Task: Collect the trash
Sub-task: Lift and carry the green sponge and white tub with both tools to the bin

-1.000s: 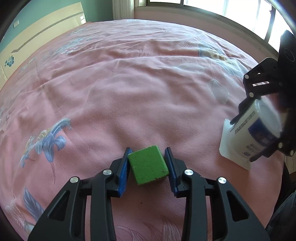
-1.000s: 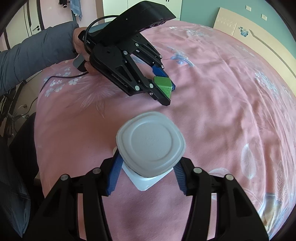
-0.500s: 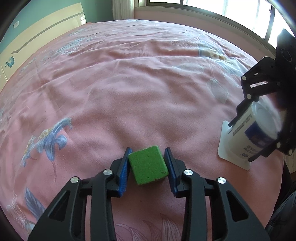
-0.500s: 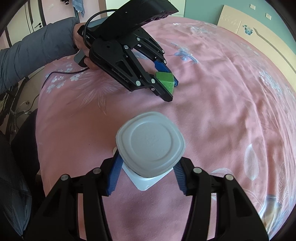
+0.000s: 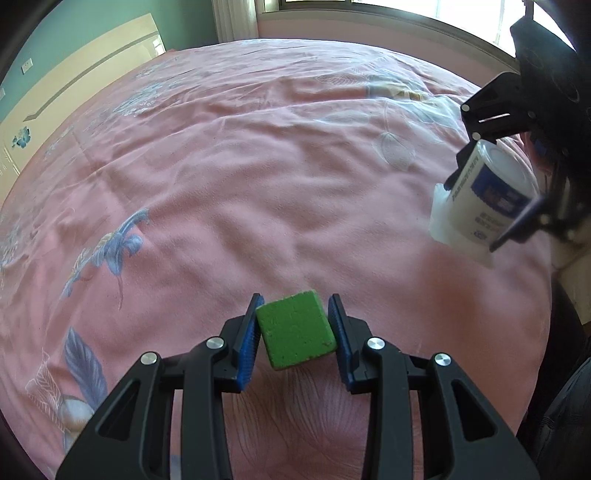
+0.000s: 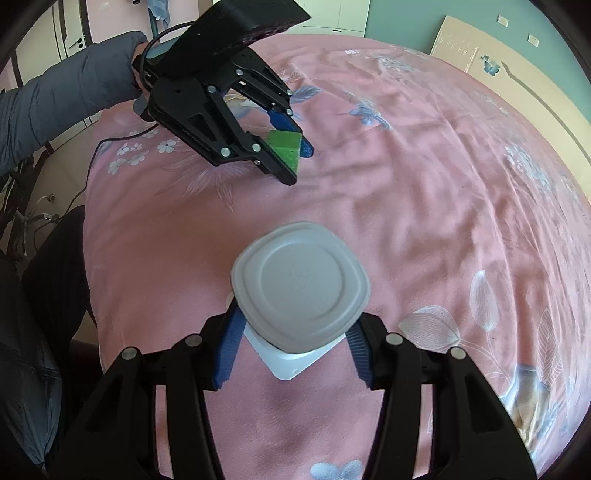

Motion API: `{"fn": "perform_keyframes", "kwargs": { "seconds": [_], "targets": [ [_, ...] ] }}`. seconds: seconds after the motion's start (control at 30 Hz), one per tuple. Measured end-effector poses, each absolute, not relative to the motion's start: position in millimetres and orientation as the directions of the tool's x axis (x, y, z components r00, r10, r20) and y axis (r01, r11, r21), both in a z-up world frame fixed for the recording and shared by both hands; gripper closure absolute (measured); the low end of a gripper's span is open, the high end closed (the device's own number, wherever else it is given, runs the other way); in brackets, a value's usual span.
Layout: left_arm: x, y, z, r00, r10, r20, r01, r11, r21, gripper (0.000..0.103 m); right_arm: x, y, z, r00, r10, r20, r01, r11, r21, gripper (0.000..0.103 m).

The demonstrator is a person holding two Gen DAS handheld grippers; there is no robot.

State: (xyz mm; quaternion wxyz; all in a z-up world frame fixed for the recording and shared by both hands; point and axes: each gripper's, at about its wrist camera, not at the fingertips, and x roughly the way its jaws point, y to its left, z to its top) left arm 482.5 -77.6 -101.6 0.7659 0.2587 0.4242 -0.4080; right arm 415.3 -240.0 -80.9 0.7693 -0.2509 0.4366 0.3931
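Observation:
My left gripper (image 5: 295, 328) is shut on a green sponge block (image 5: 295, 330) and holds it above the pink bedspread (image 5: 258, 166). The same gripper (image 6: 295, 158) and green block (image 6: 284, 146) show at the upper left of the right wrist view. My right gripper (image 6: 295, 325) is shut on a white plastic cup (image 6: 301, 284), whose grey bottom faces the camera. The cup with its blue label (image 5: 487, 192) shows at the right edge of the left wrist view, held above the bed.
The bed fills both views. A cream headboard (image 5: 74, 85) lies far left and a window (image 5: 406, 11) runs along the back. A person's grey sleeve (image 6: 62, 107) and the floor with cables (image 6: 33, 206) lie left of the bed.
Both grippers have lifted a little with their loads. The left gripper sits higher and further left in the right wrist view. The cup has risen in the left wrist view.

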Motion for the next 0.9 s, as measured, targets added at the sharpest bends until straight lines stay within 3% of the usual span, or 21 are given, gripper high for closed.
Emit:
{"fn": "perform_keyframes", "kwargs": {
  "seconds": [0.9],
  "targets": [
    [324.8,-4.2,-49.6,0.397,-0.364,-0.843,0.788,0.606,0.11,0.065,296.4,-224.1,-21.7,0.397,0.394,-0.829,-0.815,0.566,-0.121,0.05]
  ]
}}
